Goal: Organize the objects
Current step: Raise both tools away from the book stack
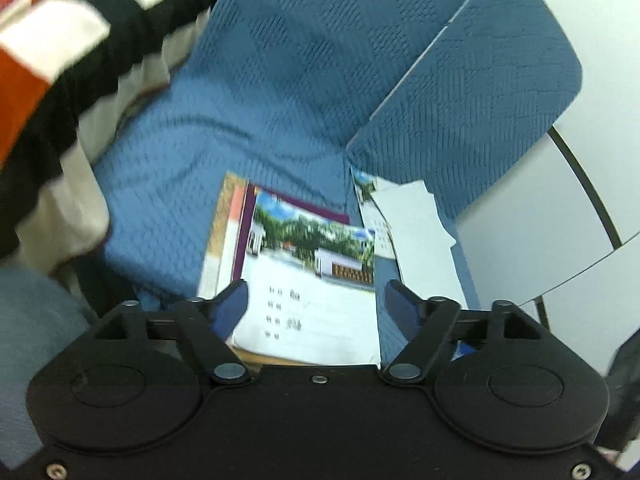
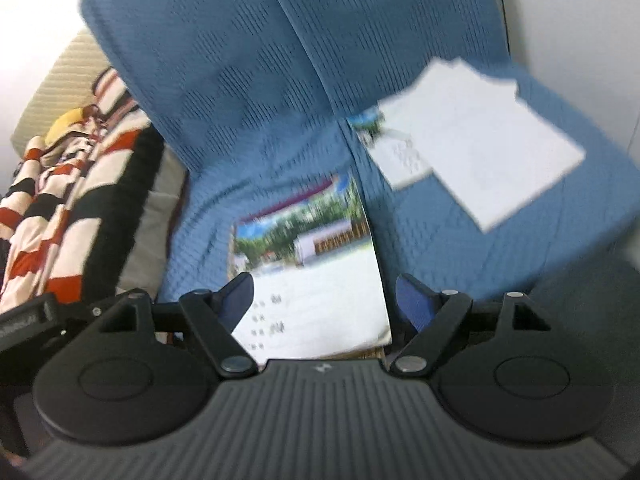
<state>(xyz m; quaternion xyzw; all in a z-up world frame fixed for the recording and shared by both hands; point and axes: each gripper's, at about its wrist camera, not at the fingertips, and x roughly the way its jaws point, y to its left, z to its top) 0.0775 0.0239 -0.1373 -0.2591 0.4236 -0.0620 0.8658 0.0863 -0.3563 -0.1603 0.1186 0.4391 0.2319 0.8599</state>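
A small stack of booklets (image 1: pixel 304 280) lies on the blue sofa seat (image 1: pixel 160 208); the top one has a photo of trees and a building above white space with small print. It also shows in the right wrist view (image 2: pixel 316 280). More white booklets and papers (image 1: pixel 416 236) lie to the right, by the blue armrest, and show in the right wrist view (image 2: pixel 480 140). My left gripper (image 1: pixel 316 300) is open just above the stack's near edge. My right gripper (image 2: pixel 326 300) is open over the same stack, empty.
A red, white and black striped blanket (image 1: pixel 60 40) lies on the left of the sofa, also in the right wrist view (image 2: pixel 72 200). The blue backrest (image 2: pixel 240 60) stands behind. A white table with a dark edge (image 1: pixel 560 220) is to the right.
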